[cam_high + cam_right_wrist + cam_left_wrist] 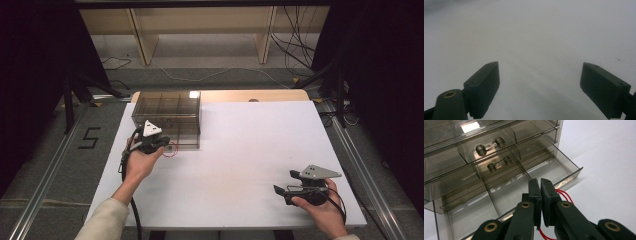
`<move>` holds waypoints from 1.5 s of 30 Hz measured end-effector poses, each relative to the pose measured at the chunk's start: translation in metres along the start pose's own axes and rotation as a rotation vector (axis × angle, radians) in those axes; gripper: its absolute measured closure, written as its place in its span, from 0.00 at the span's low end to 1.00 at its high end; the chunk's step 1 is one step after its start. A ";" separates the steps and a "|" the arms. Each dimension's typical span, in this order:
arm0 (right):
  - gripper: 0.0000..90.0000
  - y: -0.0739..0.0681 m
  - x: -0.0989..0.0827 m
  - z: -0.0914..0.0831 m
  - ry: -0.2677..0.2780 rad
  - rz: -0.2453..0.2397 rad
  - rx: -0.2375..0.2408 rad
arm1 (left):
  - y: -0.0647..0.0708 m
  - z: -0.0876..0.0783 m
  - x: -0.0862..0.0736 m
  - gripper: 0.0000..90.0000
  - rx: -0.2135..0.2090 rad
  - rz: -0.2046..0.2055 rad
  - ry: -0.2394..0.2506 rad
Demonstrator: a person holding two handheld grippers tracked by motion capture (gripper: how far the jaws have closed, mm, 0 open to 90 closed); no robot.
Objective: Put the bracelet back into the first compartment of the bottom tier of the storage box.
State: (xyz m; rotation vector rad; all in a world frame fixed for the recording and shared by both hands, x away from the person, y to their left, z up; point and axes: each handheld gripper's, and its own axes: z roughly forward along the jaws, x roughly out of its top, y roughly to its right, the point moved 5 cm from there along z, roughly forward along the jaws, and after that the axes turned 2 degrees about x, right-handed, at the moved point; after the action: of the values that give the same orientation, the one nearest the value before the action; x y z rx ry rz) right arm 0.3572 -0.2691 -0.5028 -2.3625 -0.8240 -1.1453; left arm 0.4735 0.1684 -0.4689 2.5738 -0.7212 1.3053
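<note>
I see the left gripper pinching a thin red wire loop over the smoky transparent plastic drawer cabinet's open bottom drawer, right gripper spread wide.

You are working in a lab-style recording space. A white table top sits on a grey floor between metal rails, with black curtains at the left and right edges of the frame, loose cables at the upper right, and a taped number on the floor at the left.

Black tongs with brass-ringed pivots, grey triangular plates, cream sleeve.
</note>
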 end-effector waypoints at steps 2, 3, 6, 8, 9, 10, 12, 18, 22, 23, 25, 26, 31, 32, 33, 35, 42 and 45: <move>0.19 0.000 0.000 0.000 0.000 0.000 0.000 | -0.002 0.000 0.000 0.97 0.004 -0.004 0.001; 0.19 0.000 0.000 0.000 0.000 0.001 0.000 | -0.003 -0.001 0.001 0.97 0.006 -0.003 0.001; 0.19 0.000 0.000 0.000 0.000 0.000 0.000 | -0.005 0.000 0.001 0.97 0.009 -0.011 0.003; 0.19 0.000 0.000 0.000 0.000 0.000 0.000 | -0.006 0.000 0.001 0.97 0.012 -0.009 0.002; 0.19 0.000 0.000 0.000 -0.001 -0.001 0.000 | -0.007 -0.001 0.001 0.97 0.013 -0.012 0.001; 0.19 0.000 0.000 0.000 -0.001 -0.001 0.000 | -0.007 -0.001 0.001 0.97 0.014 -0.013 0.002; 0.19 0.000 0.000 0.000 -0.001 -0.001 0.000 | -0.008 -0.001 0.001 0.97 0.016 -0.015 0.005; 0.19 0.000 0.000 0.000 -0.001 -0.002 0.000 | -0.012 -0.001 0.002 0.97 0.024 -0.020 0.005; 0.19 0.000 0.000 0.000 0.000 -0.001 0.000 | -0.014 -0.002 0.002 0.97 0.028 -0.024 0.004; 0.19 0.000 0.000 0.000 -0.001 -0.002 0.000 | -0.015 -0.002 0.002 0.97 0.031 -0.023 0.006; 0.19 0.000 0.000 0.000 -0.001 -0.002 0.000 | -0.017 -0.002 0.002 0.97 0.033 -0.025 0.006; 0.19 0.000 0.000 0.000 -0.001 -0.002 0.000 | -0.017 -0.002 0.002 0.97 0.034 -0.027 0.006; 0.19 0.000 0.000 0.000 -0.001 -0.002 0.000 | -0.021 -0.002 0.002 0.97 0.041 -0.035 0.007; 0.19 0.000 0.000 0.000 -0.001 -0.002 0.000 | -0.021 -0.002 0.002 0.97 0.042 -0.036 0.007; 0.19 0.000 0.000 0.000 -0.001 -0.002 0.000 | -0.022 -0.003 0.002 0.97 0.044 -0.035 0.006; 0.19 0.000 0.000 0.000 -0.001 -0.002 0.001 | -0.023 -0.003 0.002 0.97 0.044 -0.039 0.005; 0.19 0.000 0.000 0.000 -0.001 -0.002 0.001 | -0.026 -0.003 0.002 0.97 0.052 -0.040 0.006; 0.19 0.000 0.000 0.000 -0.001 -0.001 0.000 | -0.028 -0.003 0.001 0.97 0.054 -0.045 0.004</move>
State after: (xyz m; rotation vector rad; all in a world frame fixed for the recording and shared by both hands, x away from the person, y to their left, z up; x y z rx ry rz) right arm 0.3574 -0.2693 -0.5031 -2.3630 -0.8263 -1.1442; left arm 0.4859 0.1934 -0.4646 2.6130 -0.6317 1.3342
